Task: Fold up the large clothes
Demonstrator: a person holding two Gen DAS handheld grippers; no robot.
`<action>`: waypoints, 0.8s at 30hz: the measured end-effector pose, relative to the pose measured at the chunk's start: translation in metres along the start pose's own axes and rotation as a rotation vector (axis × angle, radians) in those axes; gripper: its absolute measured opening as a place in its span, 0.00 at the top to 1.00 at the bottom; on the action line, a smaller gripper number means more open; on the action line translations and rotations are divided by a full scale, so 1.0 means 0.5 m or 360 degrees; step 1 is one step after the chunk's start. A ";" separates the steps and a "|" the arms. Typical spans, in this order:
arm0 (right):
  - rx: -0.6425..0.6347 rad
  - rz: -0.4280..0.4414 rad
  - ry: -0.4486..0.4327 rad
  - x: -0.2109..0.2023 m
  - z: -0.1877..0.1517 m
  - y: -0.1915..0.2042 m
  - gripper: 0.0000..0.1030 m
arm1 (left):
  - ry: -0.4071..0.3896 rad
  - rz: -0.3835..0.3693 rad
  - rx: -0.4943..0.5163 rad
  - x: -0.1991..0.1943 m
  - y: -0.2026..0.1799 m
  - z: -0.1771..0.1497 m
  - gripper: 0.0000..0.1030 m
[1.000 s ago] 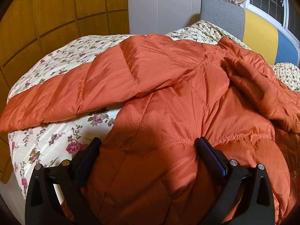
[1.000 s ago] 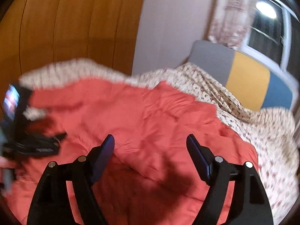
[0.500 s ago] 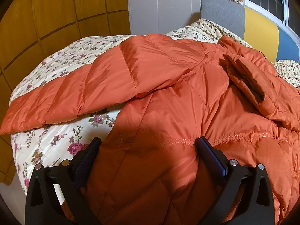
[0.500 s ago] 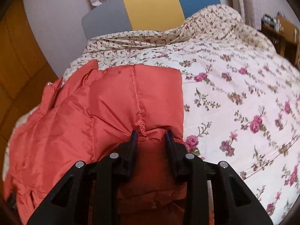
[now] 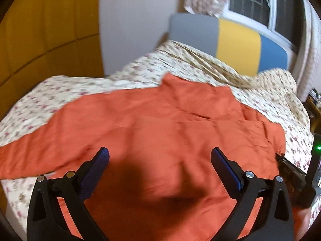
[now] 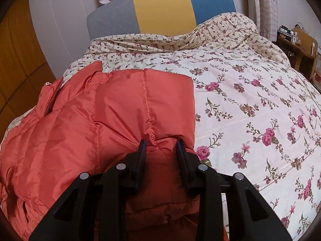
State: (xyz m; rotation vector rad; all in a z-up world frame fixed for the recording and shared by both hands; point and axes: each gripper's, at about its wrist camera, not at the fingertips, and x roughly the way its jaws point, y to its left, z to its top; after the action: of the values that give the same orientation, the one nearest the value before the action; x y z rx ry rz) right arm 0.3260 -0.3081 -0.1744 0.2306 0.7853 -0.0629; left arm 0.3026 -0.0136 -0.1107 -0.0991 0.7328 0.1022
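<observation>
Orange quilted jacket (image 6: pixel 84 124) lies on the bed, over the left part of the floral quilt (image 6: pixel 250 104), one sleeve running out toward the quilt's left edge (image 5: pixel 40 148). Right gripper (image 6: pixel 161 146): fingers nearly closed, clenched on a puffed fold of the jacket at its right edge, fabric bunched between the pads beside a stitched seam. That folded panel ends in a straight edge lying on the quilt just past the fingertips. Left gripper (image 5: pixel 159 153): fingers spread wide, released, nothing between them; whether it touches the jacket's middle I cannot tell, it casts a dark shadow on the fabric. Left wrist view is motion-blurred, so fabric detail there is soft. In that view the right gripper body shows at the right edge (image 5: pixel 295 178), at the jacket's right side, green light lit on it. Farther on: jacket collar area toward the quilt's far side, rumpled bedding at the head of the bed, then a headboard (image 6: pixel 162 10) in grey, yellow and blue panels. Wood wardrobe (image 5: pixel 46 24) on the left, curtain and window (image 5: pixel 252 0) behind the headboard.
</observation>
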 end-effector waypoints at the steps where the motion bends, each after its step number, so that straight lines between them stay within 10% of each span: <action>1: -0.0001 -0.0002 -0.0001 -0.001 0.000 0.001 0.70 | 0.0019 -0.0007 0.0021 0.016 -0.020 0.002 0.03; 13: -0.0042 -0.0043 -0.0008 0.002 -0.002 0.009 0.69 | 0.0126 0.0159 0.0246 0.214 -0.093 -0.004 0.07; 24: 0.0022 0.0218 -0.0278 -0.087 0.011 -0.008 0.67 | -0.0023 0.0031 0.0021 0.095 -0.033 -0.017 0.03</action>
State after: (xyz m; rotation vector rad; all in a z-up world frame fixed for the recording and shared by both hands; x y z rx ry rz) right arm 0.2986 -0.3146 -0.1408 0.2874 0.5940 0.0402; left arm 0.3340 -0.0285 -0.1480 -0.0783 0.7199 0.1168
